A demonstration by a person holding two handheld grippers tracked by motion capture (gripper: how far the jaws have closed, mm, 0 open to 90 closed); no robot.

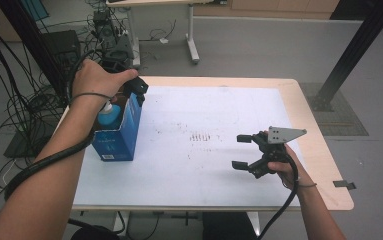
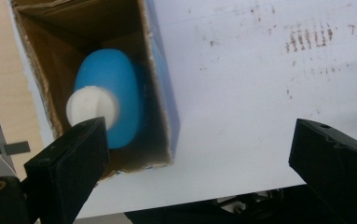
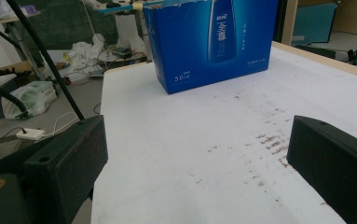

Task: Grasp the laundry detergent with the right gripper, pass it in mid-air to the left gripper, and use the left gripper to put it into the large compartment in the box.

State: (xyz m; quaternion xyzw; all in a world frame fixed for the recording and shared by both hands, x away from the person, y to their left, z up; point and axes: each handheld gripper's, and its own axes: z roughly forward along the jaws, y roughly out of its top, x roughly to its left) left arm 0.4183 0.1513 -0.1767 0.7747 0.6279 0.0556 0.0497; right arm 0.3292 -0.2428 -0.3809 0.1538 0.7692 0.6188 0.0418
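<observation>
My left tongs (image 1: 138, 86) hang over the open top of the blue carton (image 1: 119, 131), which stands upright near the left edge of the table (image 1: 219, 195). Their jaws stand wide apart with nothing between them. In the left gripper view I look straight down into the carton (image 2: 160, 84): the blue bottle (image 2: 111, 88) with its white cap (image 2: 92, 106) sits inside, leaning toward the wall nearer the table's middle. One jaw of the tongs (image 2: 199, 158) is above the carton's mouth just beside the cap, the other over the bare white tabletop; neither presses on the bottle.

My left hand (image 1: 95, 79) is wrapped around the tool's body above the carton's far end, the cable trailing down along my forearm.

My right tongs (image 1: 243, 151) rest low over the right part of the table, well apart from the carton, jaws spread and empty, pointing left toward it. In the right gripper view the carton's printed face (image 3: 213, 42) stands ahead across the stained white surface (image 3: 190, 154), between the two open jaws. My right hand (image 1: 286, 167) grips that tool from behind, under its grey three-cornered plate (image 1: 284, 133).
</observation>
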